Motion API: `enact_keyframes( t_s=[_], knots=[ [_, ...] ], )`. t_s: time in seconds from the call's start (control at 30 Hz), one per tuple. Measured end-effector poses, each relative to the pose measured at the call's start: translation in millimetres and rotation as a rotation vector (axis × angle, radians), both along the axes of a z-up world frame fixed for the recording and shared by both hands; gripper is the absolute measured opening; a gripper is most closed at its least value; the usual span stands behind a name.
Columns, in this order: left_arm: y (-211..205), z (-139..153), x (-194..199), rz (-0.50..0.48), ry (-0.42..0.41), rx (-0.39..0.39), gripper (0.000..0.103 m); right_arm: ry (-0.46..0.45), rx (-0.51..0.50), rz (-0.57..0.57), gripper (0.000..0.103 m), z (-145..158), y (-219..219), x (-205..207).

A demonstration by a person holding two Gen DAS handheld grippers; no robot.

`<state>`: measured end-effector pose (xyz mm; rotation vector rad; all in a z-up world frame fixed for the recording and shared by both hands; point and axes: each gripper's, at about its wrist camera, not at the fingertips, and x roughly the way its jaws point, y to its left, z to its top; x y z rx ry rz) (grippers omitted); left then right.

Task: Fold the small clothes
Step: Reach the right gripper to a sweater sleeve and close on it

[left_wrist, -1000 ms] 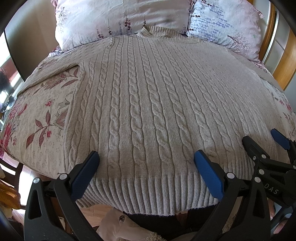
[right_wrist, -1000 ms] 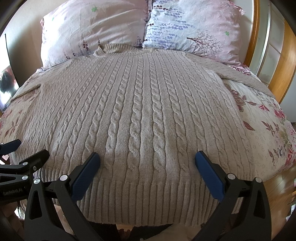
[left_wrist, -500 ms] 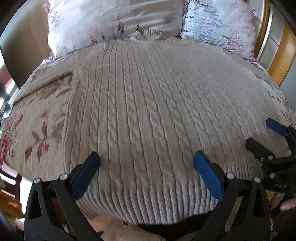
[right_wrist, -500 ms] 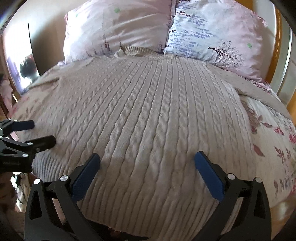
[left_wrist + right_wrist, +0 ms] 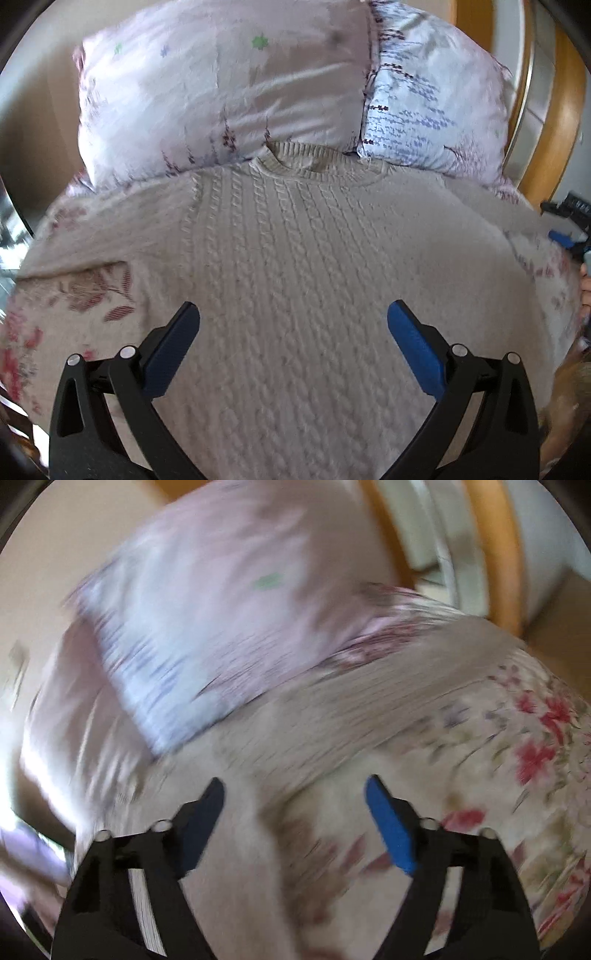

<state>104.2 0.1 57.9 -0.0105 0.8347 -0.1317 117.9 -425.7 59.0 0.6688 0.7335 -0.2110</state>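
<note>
While both tools hang above the bed with nothing between their blue pads, we read the left gripper (image 5: 293,343) as spread wide over the chest of the cream cable-knit sweater (image 5: 295,258), and the right gripper (image 5: 294,812) as likewise spread, above the sweater's right sleeve (image 5: 369,709) in a heavily blurred view. The sweater lies flat and face up on the floral bedspread (image 5: 55,317), its ribbed collar (image 5: 314,162) touching the two pale printed pillows (image 5: 221,92) at the head. We judge the thick knit soft, limp and fairly heavy for cloth: it should drape and stretch rather than hold a crease, and its texture should resist slipping in a pinch. Good holds, in our judgement, are the sleeve's end, the shoulder seam (image 5: 192,206) or the hem, which is out of view; a single-layer pinch mid-panel would only tent the fabric. The pillows crowd the collar side, and the curved wooden headboard (image 5: 554,110) bounds the far right corner. Bare bedspread beside each flank leaves room to swing the sleeves inward.
</note>
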Motion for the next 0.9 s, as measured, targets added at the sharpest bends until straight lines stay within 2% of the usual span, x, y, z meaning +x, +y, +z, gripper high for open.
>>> enact_keyframes(
  t_s=[0.07,0.13,0.2,0.33,0.43,0.73,0.83,0.9],
  knots=[
    [0,-5,11,0.011,0.034,-0.054,0.101,0.019,0.055,-0.064,0.063,-8,-22,8],
    [-2,-12,21,0.023,0.058,-0.074,0.101,0.046,0.116,-0.129,0.06,-20,-42,14],
    [-6,-17,27,0.025,0.059,-0.066,0.101,0.073,0.163,-0.187,0.055,-33,-59,19],
    [-12,-21,30,0.016,0.031,-0.022,0.101,0.104,0.199,-0.241,0.054,-48,-73,22],
    [-12,-25,32,0.001,0.014,-0.014,0.101,0.107,0.192,-0.25,0.052,-52,-75,25],
    [1,-33,42,0.01,0.041,-0.099,0.101,0.081,0.128,-0.286,0.035,-57,-80,34],
    [4,-35,45,0.014,0.043,-0.109,0.101,0.089,0.061,-0.289,0.026,-57,-77,36],
    [5,-36,47,0.014,0.052,-0.12,0.101,0.09,0.038,-0.277,0.015,-57,-76,40]
  ],
)
